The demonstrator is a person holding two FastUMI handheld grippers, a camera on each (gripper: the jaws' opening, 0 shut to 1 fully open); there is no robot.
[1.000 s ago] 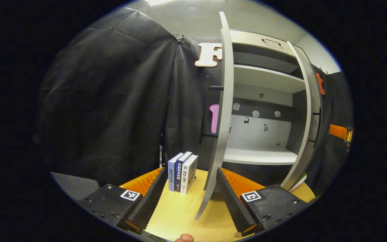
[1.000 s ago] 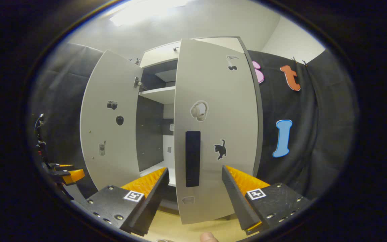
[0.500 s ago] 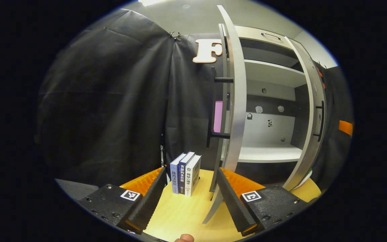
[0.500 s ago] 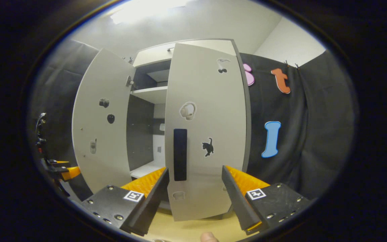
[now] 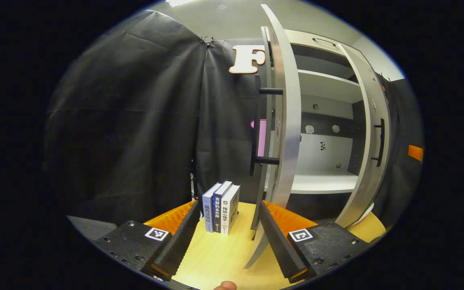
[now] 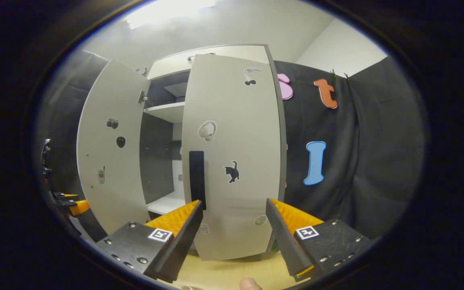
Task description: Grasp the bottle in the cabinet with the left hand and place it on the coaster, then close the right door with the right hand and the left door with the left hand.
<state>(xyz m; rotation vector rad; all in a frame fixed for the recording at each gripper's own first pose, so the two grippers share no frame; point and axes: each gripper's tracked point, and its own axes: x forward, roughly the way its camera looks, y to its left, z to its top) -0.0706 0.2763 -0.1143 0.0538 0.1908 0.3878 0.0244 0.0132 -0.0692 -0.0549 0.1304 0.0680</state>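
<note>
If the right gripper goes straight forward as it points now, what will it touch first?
Most likely the outer face of the right cabinet door, just beside its black handle. The right gripper is open; depth is uncertain.

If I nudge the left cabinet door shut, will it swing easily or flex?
The tall light-grey left cabinet door looks like a rigid flat panel, so it probably won't flex. Hinged and standing free, it likely swings with light pressure. Its black bar handle offers a firm push point.

Left door (image 5: 286, 121) ajar — books (image 5: 220, 207) beside it.
</note>
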